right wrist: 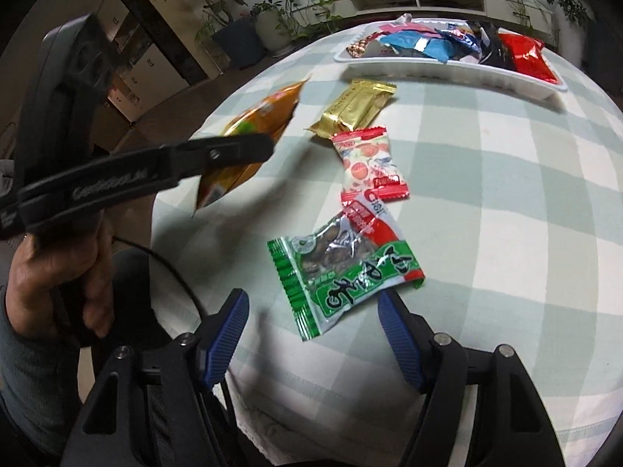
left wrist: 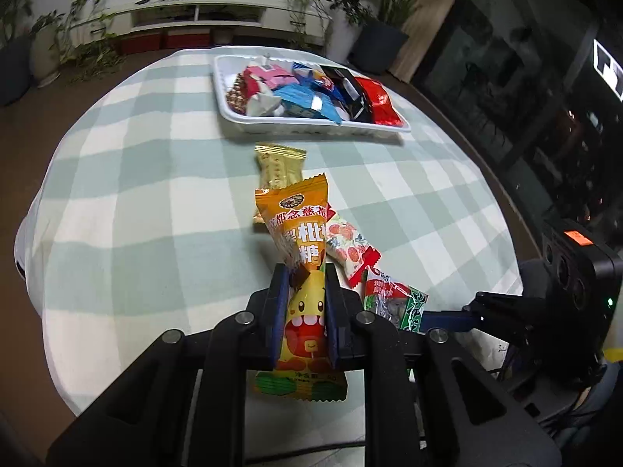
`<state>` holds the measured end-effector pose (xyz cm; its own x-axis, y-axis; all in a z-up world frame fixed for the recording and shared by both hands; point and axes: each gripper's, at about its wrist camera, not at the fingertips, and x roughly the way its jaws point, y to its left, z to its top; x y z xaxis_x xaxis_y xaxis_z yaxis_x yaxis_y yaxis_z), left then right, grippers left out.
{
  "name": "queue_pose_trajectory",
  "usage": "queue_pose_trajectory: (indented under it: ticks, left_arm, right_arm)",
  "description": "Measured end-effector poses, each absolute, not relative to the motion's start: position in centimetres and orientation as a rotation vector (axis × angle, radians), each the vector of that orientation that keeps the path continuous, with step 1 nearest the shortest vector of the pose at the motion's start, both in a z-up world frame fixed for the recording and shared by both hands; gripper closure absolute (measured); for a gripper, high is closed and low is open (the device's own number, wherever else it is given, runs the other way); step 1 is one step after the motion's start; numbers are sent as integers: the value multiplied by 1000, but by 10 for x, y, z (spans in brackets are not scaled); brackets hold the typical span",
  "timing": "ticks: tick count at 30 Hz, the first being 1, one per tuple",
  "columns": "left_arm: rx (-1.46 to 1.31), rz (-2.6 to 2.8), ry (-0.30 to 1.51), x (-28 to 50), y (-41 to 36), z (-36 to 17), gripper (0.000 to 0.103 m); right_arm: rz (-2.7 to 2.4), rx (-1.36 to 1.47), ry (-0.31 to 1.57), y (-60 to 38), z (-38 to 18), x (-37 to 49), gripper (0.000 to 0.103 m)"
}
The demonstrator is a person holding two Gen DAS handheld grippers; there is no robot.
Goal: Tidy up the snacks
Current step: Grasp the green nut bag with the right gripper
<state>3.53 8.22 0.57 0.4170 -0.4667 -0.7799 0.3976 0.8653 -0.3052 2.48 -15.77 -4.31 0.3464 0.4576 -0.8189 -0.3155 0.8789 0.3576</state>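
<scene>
**Two tools, one sweet lifted**

My left tool [left wrist: 307, 303] is clenched on the orange sweet [left wrist: 301, 257], held off the checked surface [left wrist: 136, 214]. My right tool [right wrist: 313, 327] hangs released, jaws apart, just short of the green packet [right wrist: 342, 276]. Beyond lie a red-white sweet [right wrist: 370, 163] and a gold bar [right wrist: 356, 109]; the white tray [left wrist: 311, 126] of snacks sits at the far side.

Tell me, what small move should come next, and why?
Probably carry the orange packet forward over the white tray and let go there. The left claw is shut on it and it hangs clear of the cloth, while the tray already holds other snacks. The right claw is open above the green packet, not gripping it yet.
</scene>
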Motion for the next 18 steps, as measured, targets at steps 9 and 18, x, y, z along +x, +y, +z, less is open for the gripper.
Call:
queue_pose_trajectory:
  ticks: [9, 18]
  left_arm:
    - [-134, -543, 988, 18, 92, -1, 87]
    - [-169, -510, 969, 16, 96, -4, 87]
  right_arm:
    - [283, 95, 1080, -176, -43, 55, 32]
    - [371, 15, 1102, -137, -43, 47, 32]
